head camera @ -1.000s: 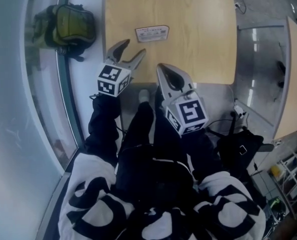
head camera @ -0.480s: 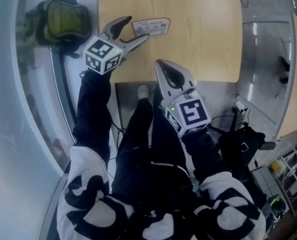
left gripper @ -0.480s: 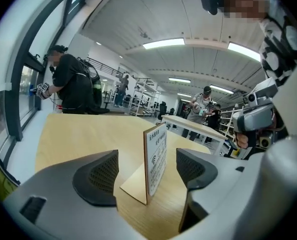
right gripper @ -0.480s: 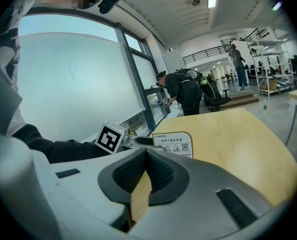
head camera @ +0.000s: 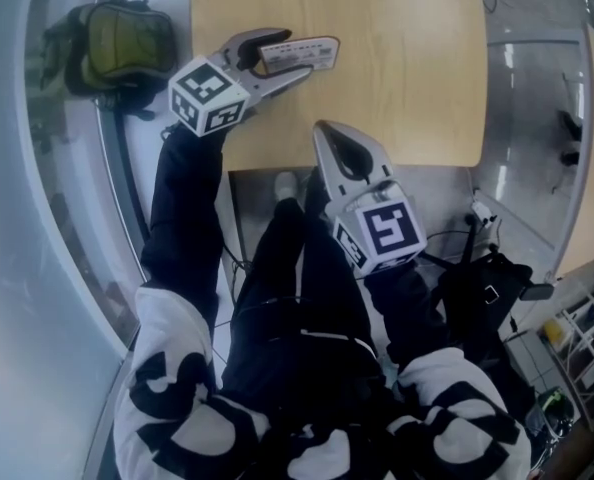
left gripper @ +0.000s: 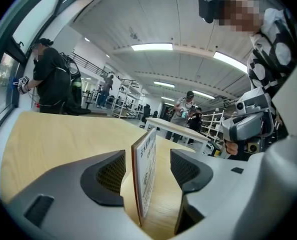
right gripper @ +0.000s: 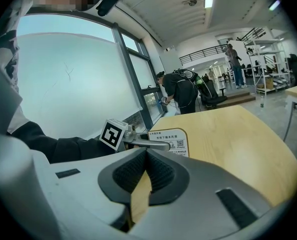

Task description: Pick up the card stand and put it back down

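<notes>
Status from my end: L hand-held gripper (head camera: 289,56) is out over the bench (head camera: 407,68) at approx 11 o'clock from me, and the card stand (left gripper: 147,174) sits upright between its jaws. The jaws are closing, but in the left gripper view there's a gap on both sides of the card, so the pads aren't pressing on it yet. No grip so far.

The stand's foot looks to be resting on the bench, near the 9 o'clock edge. So I judge it's not lifted.

R hand-held gripper (right gripper: 146,169) has its jaws fully together w/ nothing between them. It's parked at the bench's 6 o'clock edge, well clear of the stand.

Progress, as I read it: approach done, grasp in hand. Left to do: finish the squeeze, lift the stand, set it back down, release.
</notes>
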{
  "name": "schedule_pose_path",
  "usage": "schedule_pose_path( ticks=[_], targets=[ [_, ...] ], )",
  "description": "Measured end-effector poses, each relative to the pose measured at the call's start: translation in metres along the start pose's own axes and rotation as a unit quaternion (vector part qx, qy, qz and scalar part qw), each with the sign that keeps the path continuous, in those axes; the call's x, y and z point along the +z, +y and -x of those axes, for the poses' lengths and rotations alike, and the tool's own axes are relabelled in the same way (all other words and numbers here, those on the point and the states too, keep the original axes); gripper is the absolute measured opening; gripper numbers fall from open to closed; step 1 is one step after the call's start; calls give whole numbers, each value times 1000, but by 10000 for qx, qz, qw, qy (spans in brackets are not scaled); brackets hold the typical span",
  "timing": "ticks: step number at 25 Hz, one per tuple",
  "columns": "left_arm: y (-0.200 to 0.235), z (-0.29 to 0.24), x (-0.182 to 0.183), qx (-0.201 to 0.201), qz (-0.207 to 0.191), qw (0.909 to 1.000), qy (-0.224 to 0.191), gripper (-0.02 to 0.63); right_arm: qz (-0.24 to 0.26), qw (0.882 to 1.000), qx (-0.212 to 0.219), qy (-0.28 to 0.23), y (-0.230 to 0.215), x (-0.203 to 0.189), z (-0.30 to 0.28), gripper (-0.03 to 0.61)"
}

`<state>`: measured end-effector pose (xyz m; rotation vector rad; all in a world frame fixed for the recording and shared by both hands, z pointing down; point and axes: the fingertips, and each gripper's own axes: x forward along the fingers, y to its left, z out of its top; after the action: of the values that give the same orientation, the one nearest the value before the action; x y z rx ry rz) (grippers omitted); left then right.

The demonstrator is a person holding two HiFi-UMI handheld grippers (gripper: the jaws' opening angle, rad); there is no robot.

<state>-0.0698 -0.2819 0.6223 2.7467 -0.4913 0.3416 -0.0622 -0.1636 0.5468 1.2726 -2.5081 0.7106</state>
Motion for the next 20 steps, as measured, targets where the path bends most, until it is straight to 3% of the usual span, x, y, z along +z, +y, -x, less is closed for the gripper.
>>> schedule_pose_path(
  ticks=[7, 11, 18, 20],
  targets=[
    [-6, -8, -3, -170, -225, 9994, 201, 188, -32, 10000, 49, -64, 3, 3, 2, 6],
    [-14, -10, 0, -422, -261, 9986, 194, 168, -17, 9999, 49, -87, 6, 9, 5, 6],
    [-17, -12, 0, -698, -299, 9966, 305, 21, 11, 10000, 29, -85, 6, 15, 4, 6],
    [-18, -13, 0, -733, -298, 9962, 355, 18, 30, 9999, 27, -97, 6, 18, 5, 6]
  ],
)
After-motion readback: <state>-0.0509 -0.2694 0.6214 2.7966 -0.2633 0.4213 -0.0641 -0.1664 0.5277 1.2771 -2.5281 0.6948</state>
